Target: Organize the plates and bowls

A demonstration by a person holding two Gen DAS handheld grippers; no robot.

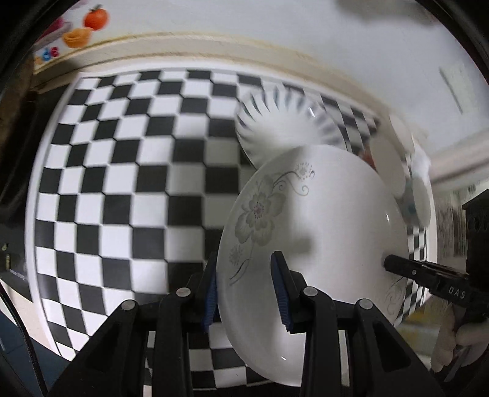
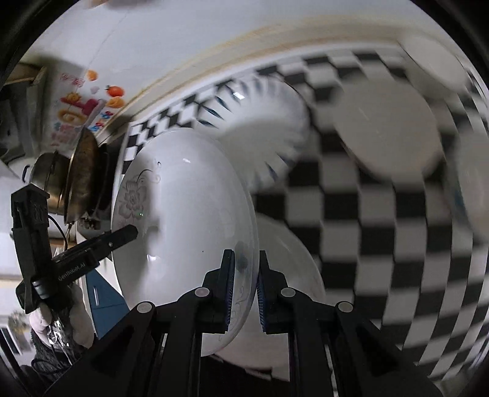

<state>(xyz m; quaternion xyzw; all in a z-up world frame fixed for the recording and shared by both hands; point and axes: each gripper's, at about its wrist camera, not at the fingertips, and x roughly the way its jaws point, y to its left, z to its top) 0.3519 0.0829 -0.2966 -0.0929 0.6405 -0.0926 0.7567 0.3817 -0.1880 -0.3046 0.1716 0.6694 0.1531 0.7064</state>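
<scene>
A white plate with a grey flower pattern (image 1: 318, 213) is held tilted above the checkered table (image 1: 122, 183). My left gripper (image 1: 246, 287) is shut on its near rim, one finger on each side. My right gripper (image 2: 246, 274) is shut on the opposite rim of the same plate (image 2: 189, 220). The right gripper's finger shows in the left wrist view (image 1: 394, 264), and the left gripper's finger shows in the right wrist view (image 2: 128, 233). A white plate with blue rim strokes (image 1: 284, 122) lies on the table behind it.
More white plates lie blurred at the table's right (image 2: 385, 125), and another white dish (image 2: 290, 268) sits under the held plate. A metal pot (image 2: 73, 180) stands off the table's left end. A wall with fruit stickers (image 1: 91, 21) is behind.
</scene>
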